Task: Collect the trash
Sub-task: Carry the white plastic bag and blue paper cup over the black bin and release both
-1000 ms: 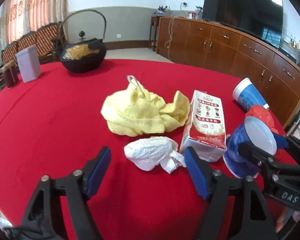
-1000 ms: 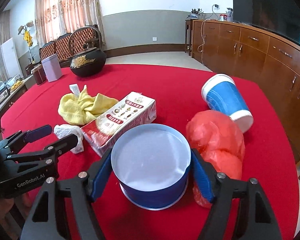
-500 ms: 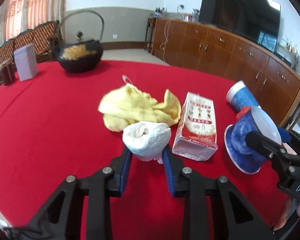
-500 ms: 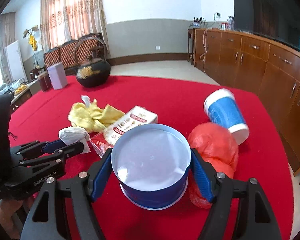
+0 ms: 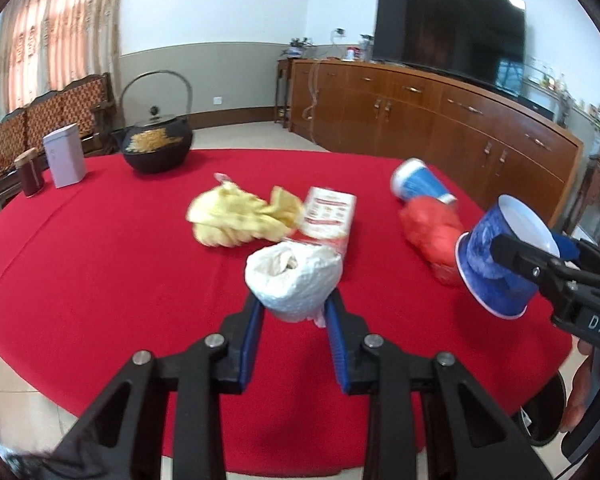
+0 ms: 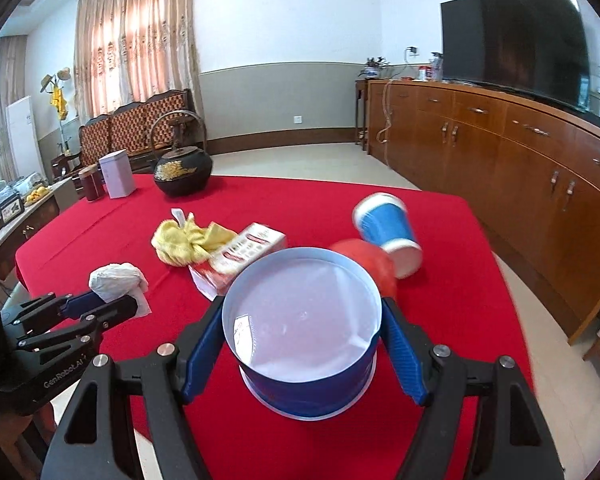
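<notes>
A round counter [image 5: 100,264] is seen draped in a red cloth, set in a living room with a long wooden sideboard [image 5: 440,120], a dark television [image 5: 448,32] above it, curtained windows [image 6: 136,40] and carved wooden chairs [image 6: 140,120] behind. At the counter's far side stand a black iron kettle [image 5: 156,146] with a hoop handle, a pale tin [image 5: 64,156] and a small dark jar [image 5: 29,170]. The left claw [image 5: 294,312] is clenched on a crumpled white paper wad [image 5: 294,282], which is held clear of the cloth, puffed and creased at the top. The right claw [image 6: 302,332] is clamped across a blue paper cup [image 6: 304,336], white inside, its open mouth turned toward the camera, also lifted off the counter. Left on the cloth are a rumpled yellow rag [image 5: 240,220], a red-and-white carton [image 5: 328,216] just beside it, a crumpled red bag [image 5: 432,228], and a second blue cup [image 5: 420,186] lying on its side against the bag. Mild blur is noted on these items.
</notes>
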